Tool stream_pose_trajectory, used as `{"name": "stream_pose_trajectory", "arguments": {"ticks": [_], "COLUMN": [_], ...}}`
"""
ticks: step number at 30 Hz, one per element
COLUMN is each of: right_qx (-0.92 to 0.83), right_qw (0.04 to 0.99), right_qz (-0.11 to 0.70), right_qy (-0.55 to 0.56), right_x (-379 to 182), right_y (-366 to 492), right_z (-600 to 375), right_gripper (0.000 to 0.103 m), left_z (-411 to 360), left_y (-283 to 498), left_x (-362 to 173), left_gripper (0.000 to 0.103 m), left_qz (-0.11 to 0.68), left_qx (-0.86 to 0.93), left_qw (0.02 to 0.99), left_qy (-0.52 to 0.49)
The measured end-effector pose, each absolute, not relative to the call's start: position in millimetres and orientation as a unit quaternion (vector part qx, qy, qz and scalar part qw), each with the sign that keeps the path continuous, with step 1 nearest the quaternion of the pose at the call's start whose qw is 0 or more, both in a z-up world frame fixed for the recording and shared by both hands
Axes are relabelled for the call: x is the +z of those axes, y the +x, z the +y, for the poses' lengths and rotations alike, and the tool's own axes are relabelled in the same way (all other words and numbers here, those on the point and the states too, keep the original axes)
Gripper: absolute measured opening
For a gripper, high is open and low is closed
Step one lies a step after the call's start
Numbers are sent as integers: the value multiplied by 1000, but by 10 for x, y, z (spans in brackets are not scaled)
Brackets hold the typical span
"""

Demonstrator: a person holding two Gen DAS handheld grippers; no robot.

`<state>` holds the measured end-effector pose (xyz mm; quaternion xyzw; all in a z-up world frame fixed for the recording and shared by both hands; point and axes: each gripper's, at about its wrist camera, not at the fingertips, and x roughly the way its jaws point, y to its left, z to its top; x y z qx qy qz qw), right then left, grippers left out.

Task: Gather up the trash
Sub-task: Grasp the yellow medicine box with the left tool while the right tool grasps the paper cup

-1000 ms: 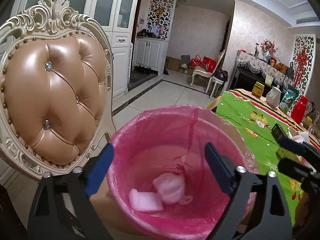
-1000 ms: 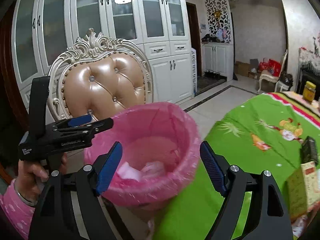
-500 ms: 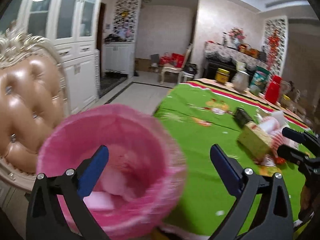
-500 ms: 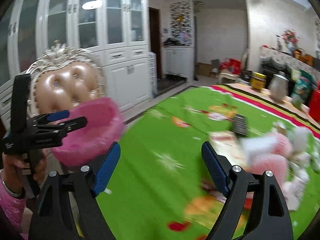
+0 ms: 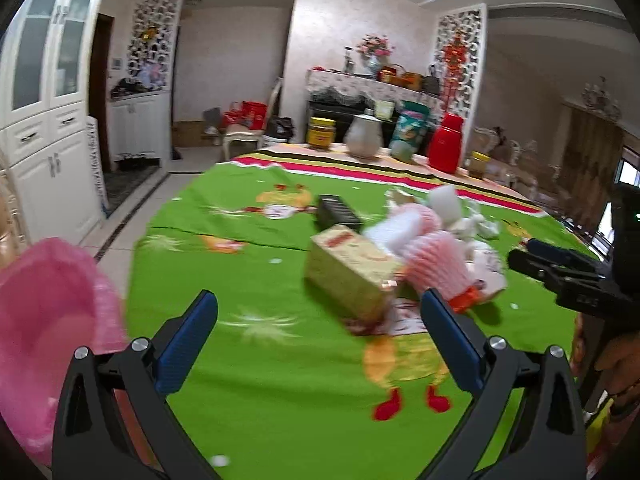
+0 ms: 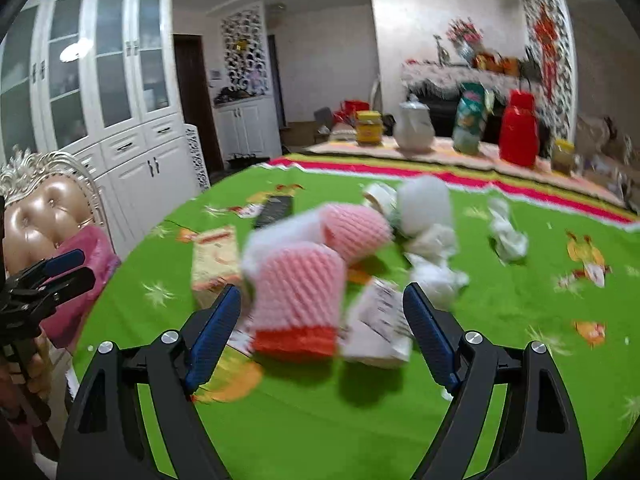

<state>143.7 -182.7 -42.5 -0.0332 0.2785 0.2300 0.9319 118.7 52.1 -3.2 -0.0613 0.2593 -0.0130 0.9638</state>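
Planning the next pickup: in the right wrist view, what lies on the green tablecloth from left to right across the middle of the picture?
Yellow box → pink foam net → white printed wrapper → white crumpled paper → separate crumpled tissue.

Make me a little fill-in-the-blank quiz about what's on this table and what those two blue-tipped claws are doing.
1. The tablecloth is mostly ____ in colour.
2. The right gripper has its jaws ____, with nothing held between them.
3. The foam fruit net nearest the right gripper is pink with an ____ bottom edge.
4. The bin liner at the table's edge is ____.

Missing words: green; open; orange; pink
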Motion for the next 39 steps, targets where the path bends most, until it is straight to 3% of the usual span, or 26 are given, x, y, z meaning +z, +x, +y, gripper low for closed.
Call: {"name": "stream_pose_trajectory", "arguments": {"ticks": [7,18,21,23,31,39], "right_qx": [201,190,187,192,176,173], "right_qw": [926,914,909,907,927,929], "right_qz": [314,356,370,374,330,327], "right_qy": [-58,-51,-33,-20,7,22], "right_x": [-626,-797,-865,-865,-741,-717], "right_y": [1637,1972,2033,2047,1913,1939], "right_z": [-1989,-1865,-1900,-1944,-2081,-2119], "right_gripper": [79,66,61,50,48,49], "left_z": [127,144,251,283,152,-128], "left_y": [1426,1711,1779,1848,2147,2504], "left_x": [-134,-317,-337,-354,-443,-609], "left_gripper": [98,98,98,98,98,98], "left_qz": [274,311,320,326,349,379], "left_qx": [-27,29,30,40,66,99], "left_qw": [961,949,943,939,923,914], "left_qy": [-40,-43,-83,-102,-150,-107]}}
